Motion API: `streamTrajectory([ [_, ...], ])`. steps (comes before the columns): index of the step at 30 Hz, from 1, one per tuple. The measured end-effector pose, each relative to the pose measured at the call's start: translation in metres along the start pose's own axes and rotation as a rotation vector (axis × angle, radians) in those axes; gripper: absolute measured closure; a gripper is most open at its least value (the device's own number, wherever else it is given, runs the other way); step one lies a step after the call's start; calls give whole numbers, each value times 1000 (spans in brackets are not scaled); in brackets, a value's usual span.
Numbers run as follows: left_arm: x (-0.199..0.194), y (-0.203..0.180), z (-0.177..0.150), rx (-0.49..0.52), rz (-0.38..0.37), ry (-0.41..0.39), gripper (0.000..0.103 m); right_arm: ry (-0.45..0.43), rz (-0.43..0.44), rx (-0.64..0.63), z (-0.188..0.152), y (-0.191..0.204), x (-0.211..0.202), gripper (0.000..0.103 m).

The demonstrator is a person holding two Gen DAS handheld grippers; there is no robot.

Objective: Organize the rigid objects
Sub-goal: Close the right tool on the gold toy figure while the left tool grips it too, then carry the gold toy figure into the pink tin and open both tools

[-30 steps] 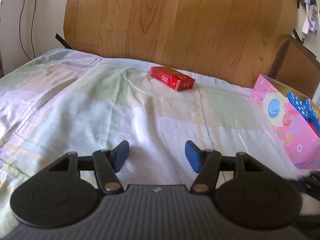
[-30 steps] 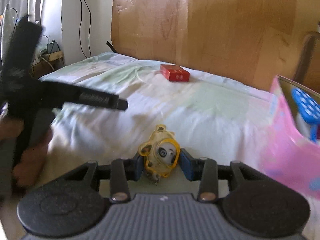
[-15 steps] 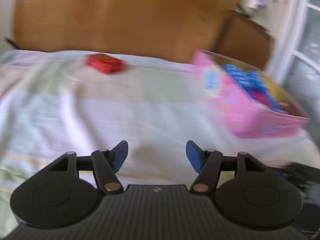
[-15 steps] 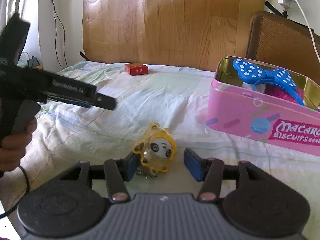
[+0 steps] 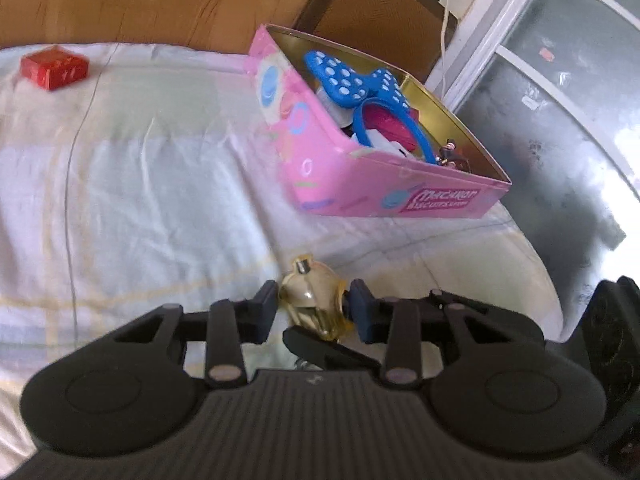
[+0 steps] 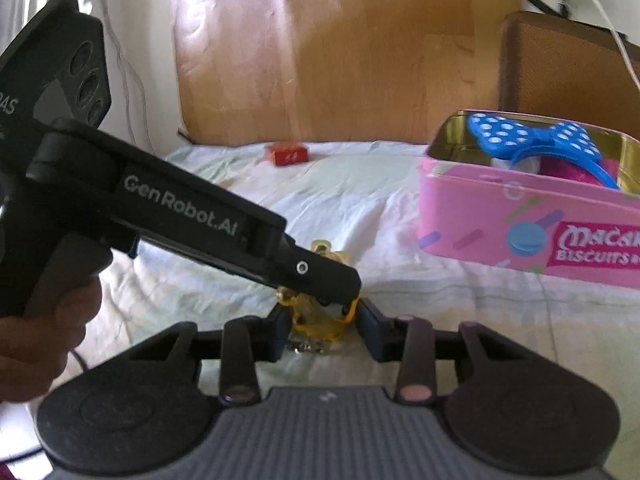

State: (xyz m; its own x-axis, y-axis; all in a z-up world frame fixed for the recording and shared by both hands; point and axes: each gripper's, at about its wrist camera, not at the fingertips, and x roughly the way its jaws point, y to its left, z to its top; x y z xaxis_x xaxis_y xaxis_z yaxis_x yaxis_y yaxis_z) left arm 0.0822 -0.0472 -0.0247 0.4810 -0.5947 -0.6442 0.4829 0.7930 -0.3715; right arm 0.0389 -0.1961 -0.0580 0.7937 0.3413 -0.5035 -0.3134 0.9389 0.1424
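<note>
Left tongs (image 5: 312, 314) now around yellow toy (image 5: 310, 298).

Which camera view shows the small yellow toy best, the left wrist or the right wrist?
The left wrist view. There the yellow toy sits unobstructed between the left tongs, most of its body visible. In the right wrist view the toy lies between the right tongs, but the other tool crosses in front and hides its upper part.

Bright daylight, washed-out glare on pale patchwork bedsheet (image 5: 140, 184) and glossy wooden headboard (image 6: 320, 52). Soft motion blur throughout; small red box (image 6: 287, 153) smeared. Strong fisheye bending at edges. Faint shadows under pink biscuit tin (image 5: 332, 168).
</note>
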Motion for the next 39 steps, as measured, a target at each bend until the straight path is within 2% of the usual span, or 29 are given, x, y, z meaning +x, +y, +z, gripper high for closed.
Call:
streamTrajectory([
  [8, 1, -70, 53, 234, -9, -164, 61, -262, -107, 30, 37, -39, -33, 67],
  [11, 25, -83, 73, 265, -1, -177, 61, -284, -145, 52, 53, -62, -24, 67],
  [14, 51, -86, 91, 245, 13, -153, 61, -264, -160, 100, 66, -85, -7, 67],
  [18, 83, -96, 107, 254, 22, -113, 60, -264, -224, 138, 72, -113, 13, 66],
  [20, 97, -106, 111, 288, 70, -112, 50, -274, -253, 189, 69, -126, 15, 60],
  [22, 110, -114, 110, 319, 160, -132, 45, -302, -304, 196, 64, -135, 14, 53],
  [28, 102, -120, 103, 352, 303, -209, 45, -312, -315, 170, 60, -134, 8, 53],
  [33, 85, -123, 100, 367, 394, -226, 45, -325, -322, 144, 58, -128, 6, 52],
  [39, 56, -113, 87, 340, 434, -242, 41, -343, -354, 171, 56, -124, -8, 52],
])
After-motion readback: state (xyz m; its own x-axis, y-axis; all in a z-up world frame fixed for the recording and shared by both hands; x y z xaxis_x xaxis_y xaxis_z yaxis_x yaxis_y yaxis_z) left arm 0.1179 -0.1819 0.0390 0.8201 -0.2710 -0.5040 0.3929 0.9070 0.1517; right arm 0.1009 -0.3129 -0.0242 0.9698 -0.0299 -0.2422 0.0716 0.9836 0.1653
